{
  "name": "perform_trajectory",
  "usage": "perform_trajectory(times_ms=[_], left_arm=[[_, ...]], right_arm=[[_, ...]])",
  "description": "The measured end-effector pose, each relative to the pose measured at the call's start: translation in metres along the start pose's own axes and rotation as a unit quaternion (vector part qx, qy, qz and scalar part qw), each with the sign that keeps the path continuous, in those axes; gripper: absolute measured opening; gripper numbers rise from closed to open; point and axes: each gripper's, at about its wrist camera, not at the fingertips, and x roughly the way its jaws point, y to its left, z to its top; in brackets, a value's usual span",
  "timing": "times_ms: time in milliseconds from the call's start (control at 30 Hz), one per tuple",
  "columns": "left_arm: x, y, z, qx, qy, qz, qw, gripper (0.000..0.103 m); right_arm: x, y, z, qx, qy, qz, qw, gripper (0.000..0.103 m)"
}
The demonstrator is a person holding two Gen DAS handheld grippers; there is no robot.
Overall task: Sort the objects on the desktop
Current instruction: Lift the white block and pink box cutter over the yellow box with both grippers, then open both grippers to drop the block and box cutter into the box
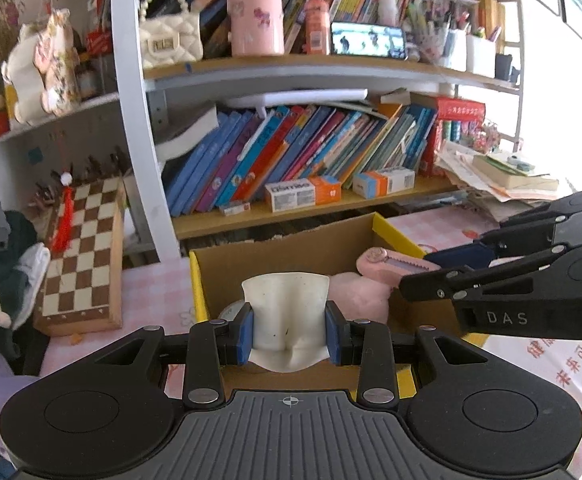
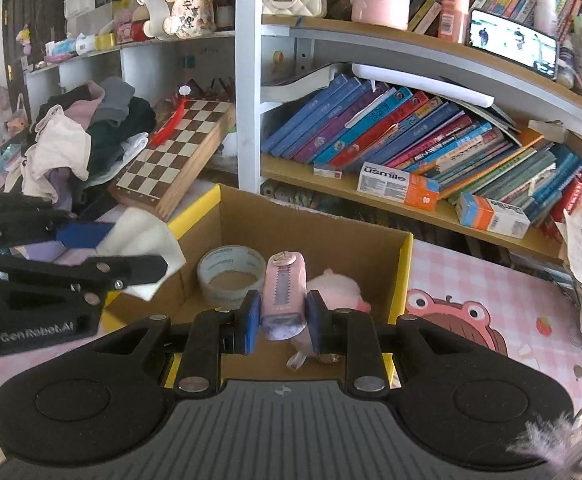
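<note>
Brown-and-cream checks on the chessboard point(image 2: 175, 148), pink gingham on the tablecloth point(image 2: 471, 280), yellow edging on the brown cardboard box point(image 2: 323, 236).

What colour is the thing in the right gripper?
Pale pink with a lilac end, best seen in the right wrist view: the pink tool.

Each wrist camera sat behind its own gripper, angled downward, close over the box point(image 1: 291, 252) and facing the bookshelf point(image 2: 411, 184). Both views shared box, bookshelf and chessboard point(image 1: 83, 256); each saw the other gripper beside it.

A pink checked tabletop point(image 2: 471, 276) carries an open cardboard box point(image 2: 311, 224), a chessboard point(image 2: 175, 152) and heaped clothes point(image 2: 87, 136).
</note>
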Motion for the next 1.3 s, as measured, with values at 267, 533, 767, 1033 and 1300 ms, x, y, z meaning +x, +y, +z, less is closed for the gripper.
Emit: perform_trajectory(times_ms=[267, 533, 767, 1033, 1300], left_arm=[[0.044, -0.002, -0.003, 0.008, 0.048, 0.004, 0.9988, 0.033], [0.071, -0.006, -0.008, 0.017, 0.093, 0.002, 0.9955, 0.034], [0.088, -0.005, -0.008, 0.015, 0.124, -0.002, 0.9922, 0.034], [0.101, -0.004, -0.012, 0.011, 0.155, -0.01, 0.9879, 0.034], [0.109, -0.005, -0.013, 0.005, 0.172, -0.016, 0.985, 0.034]], right_arm=[[0.049, -0.007, 0.019, -0.02, 0.029, 0.023, 0.999, 0.023], [0.107, -0.005, 0.034, -0.064, 0.072, 0.047, 0.994, 0.023], [0.145, -0.003, 0.038, -0.095, 0.111, 0.056, 0.988, 0.023], [0.175, -0.005, 0.035, -0.111, 0.157, 0.063, 0.979, 0.023], [0.185, -0.008, 0.033, -0.097, 0.191, 0.08, 0.974, 0.023]])
